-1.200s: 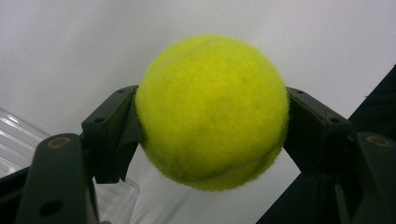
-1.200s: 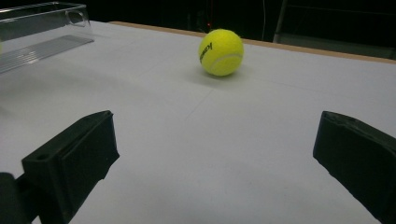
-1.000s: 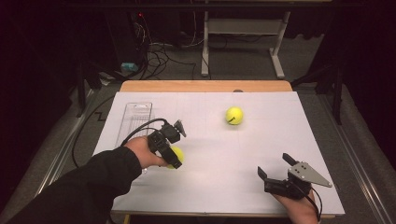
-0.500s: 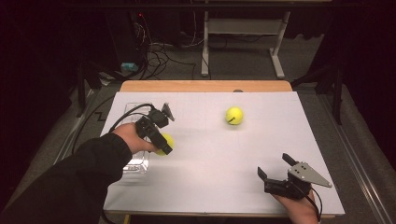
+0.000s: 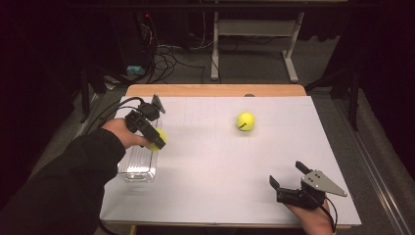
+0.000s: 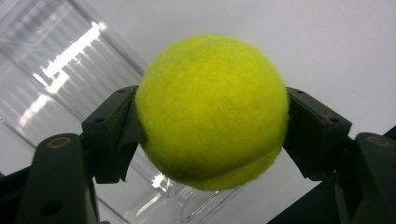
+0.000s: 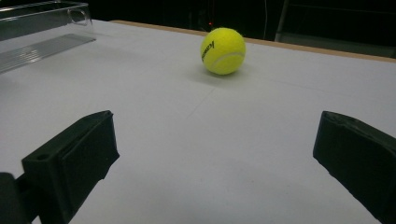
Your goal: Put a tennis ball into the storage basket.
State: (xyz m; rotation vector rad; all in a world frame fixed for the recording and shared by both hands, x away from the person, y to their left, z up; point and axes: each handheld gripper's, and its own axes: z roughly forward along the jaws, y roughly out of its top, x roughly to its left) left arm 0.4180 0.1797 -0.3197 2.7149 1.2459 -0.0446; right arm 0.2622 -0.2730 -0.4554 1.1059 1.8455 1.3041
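Covering the wooden table (image 5: 210,90), white paper (image 5: 220,161) lies under left claw (image 5: 155,140) clamping ball (image 6: 211,112), right claw (image 5: 289,176) spread apart.

A clear tray (image 5: 139,166) lies along the table's (image 5: 220,196) left edge, a ball (image 5: 245,121) sits right of centre toward the far edge.

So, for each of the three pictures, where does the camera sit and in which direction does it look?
High view: above the person's side, looking forward and down on the table; both forearms enter from below.
Left gripper view: rides the left gripper, looking along its jaws, shut on the held tennis ball, over the clear container.
Right gripper view: rides the right gripper, looking low across the table at the free tennis ball; open jaws.
Shared: high and right gripper views both show the free ball.
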